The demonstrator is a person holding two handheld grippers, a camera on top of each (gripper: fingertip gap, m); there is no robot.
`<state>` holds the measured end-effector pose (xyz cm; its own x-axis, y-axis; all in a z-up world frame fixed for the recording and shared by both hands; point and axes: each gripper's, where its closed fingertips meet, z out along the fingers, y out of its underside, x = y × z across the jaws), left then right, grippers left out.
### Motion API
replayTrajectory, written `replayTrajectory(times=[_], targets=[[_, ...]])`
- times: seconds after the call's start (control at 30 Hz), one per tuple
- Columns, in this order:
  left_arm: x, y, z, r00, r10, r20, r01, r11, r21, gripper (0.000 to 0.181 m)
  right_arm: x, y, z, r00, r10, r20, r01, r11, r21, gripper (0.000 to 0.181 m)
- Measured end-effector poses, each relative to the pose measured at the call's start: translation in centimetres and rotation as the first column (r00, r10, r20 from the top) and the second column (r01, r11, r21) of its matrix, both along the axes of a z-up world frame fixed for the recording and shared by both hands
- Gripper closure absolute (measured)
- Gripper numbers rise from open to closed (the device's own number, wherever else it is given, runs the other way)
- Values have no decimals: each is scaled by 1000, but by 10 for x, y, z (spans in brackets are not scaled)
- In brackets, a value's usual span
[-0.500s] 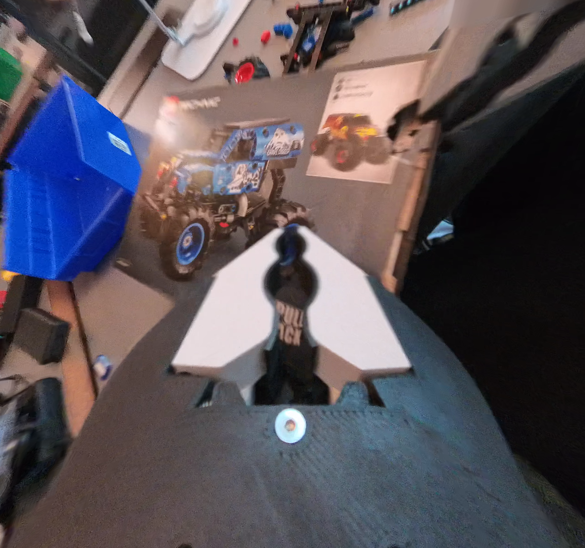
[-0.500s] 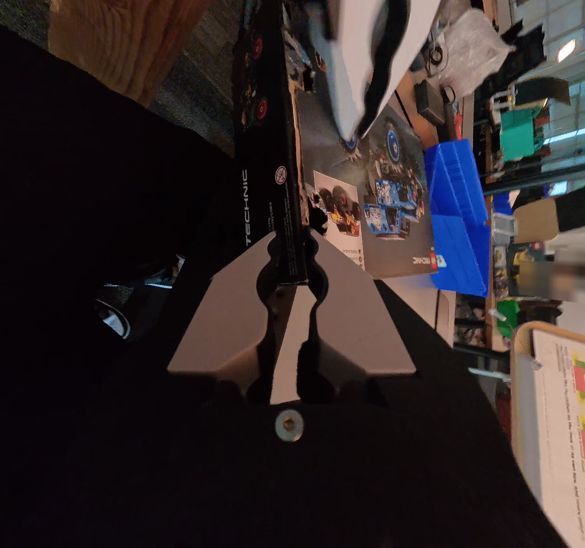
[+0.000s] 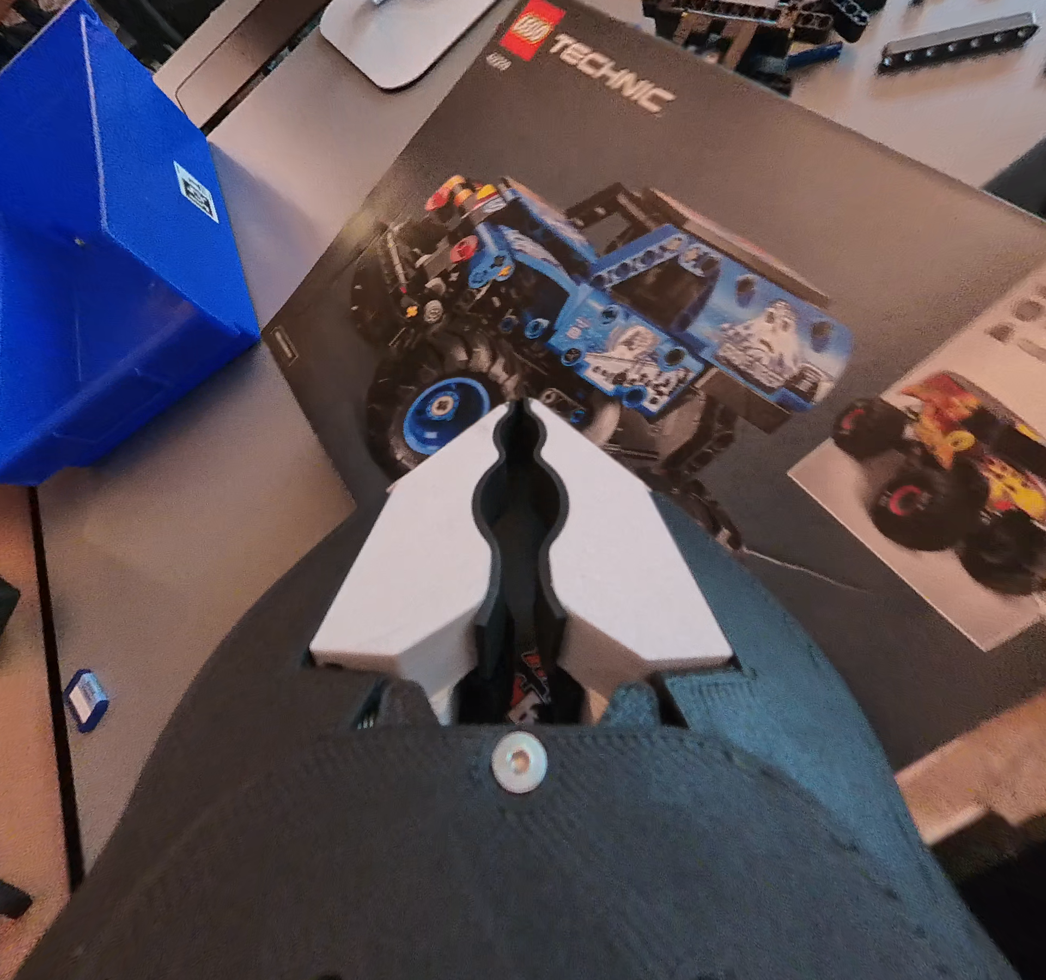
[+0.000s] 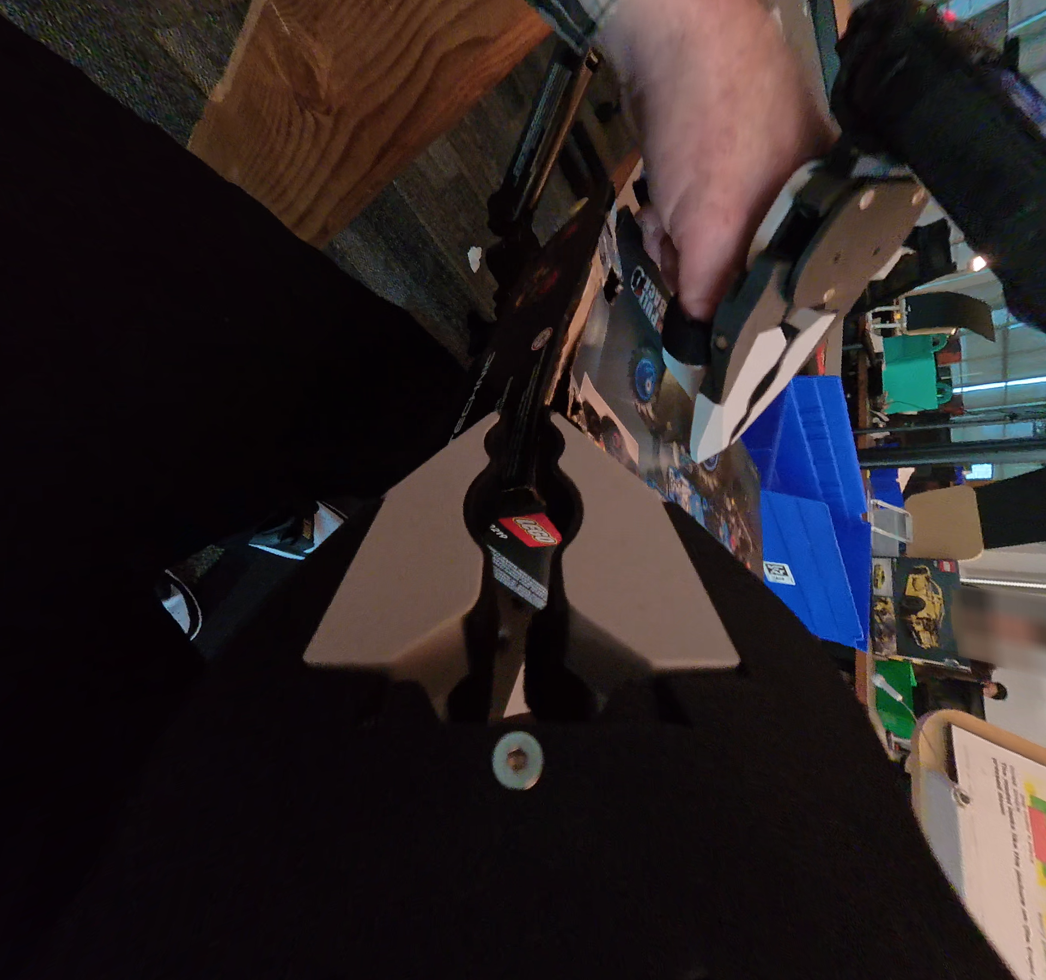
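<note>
In the left wrist view, your left gripper [image 3: 519, 406] hangs above the flat cardboard box [image 3: 651, 171] that lies face up on the grey table [image 3: 198, 528]. The white fingers [image 3: 419, 556] meet at their tips. Only the wavy slot between them stays dark, and I see nothing clamped there, so the jaws are closed and empty. The tips sit over the printed blue front wheel of the truck picture. I cannot tell whether they touch the lid. At 9 to 10 o'clock from the tips stands a blue bin [image 3: 113, 273], just beside the box's corner. At 12 o'clock, past the far edge of the box, is a white stand base [image 3: 407, 30]. At 1 to 2 o'clock loose black building pieces [image 3: 753, 30] lie scattered. A small blue item [image 3: 85, 701] lies at 8 o'clock near the table edge.

In the right wrist view, your right gripper [image 4: 523, 426] is closed on the narrow black side of the box [image 4: 526, 386], which runs between the fingers up to 12 o'clock. At 1 o'clock your hand [image 4: 707, 131] holds the left gripper [image 4: 710, 440], tips together, just above the box face. The blue bin [image 4: 809, 500] is at 3 o'clock, a clipboard [image 4: 990, 839] at 4 o'clock and a wooden panel [image 4: 351, 75] at 11 o'clock.
</note>
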<state>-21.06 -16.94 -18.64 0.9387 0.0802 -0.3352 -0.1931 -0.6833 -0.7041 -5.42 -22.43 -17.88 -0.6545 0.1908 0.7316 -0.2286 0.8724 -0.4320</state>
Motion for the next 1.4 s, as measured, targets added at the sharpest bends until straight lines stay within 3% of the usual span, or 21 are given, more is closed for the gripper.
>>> replayTrajectory(times=[0.3,0.4,0.43,0.5,0.57,0.7,0.77,1.0,1.13,1.3,1.4], targets=[[-20,8,-2,998,53,-39,-53,999,-10,181,2,-18,-1,997,71,1,-71,995,-64,174],[-19,5,10,996,37,-86,-37,999,3,181,1,-17,1,994,81,77,-65,979,-192,172],[-13,-2,16,996,11,-87,-12,1000,-11,181,0,-15,1,992,78,100,-52,971,-235,172],[4,-24,28,998,-32,-61,30,999,-26,162,1,-9,0,987,71,144,-24,951,-307,171],[33,-48,35,996,-81,39,81,997,6,151,1,0,2,982,61,180,7,935,-355,172],[55,-86,25,998,-58,20,58,998,0,144,-2,17,12,972,48,231,53,909,-413,172],[63,-92,22,997,-61,55,58,997,54,153,-2,21,18,953,63,297,79,893,-444,173],[82,-95,5,986,-112,124,107,993,42,144,-8,33,8,873,-15,487,195,926,-322,173],[88,-95,1,985,-133,109,132,991,18,137,-10,34,1,868,-26,497,180,948,-264,169],[96,-89,0,974,-172,150,170,985,26,127,-8,38,-6,846,-29,532,167,963,-213,149],[100,-87,-2,959,-187,212,178,982,61,125,-10,41,-10,875,-44,483,145,974,-175,156]])
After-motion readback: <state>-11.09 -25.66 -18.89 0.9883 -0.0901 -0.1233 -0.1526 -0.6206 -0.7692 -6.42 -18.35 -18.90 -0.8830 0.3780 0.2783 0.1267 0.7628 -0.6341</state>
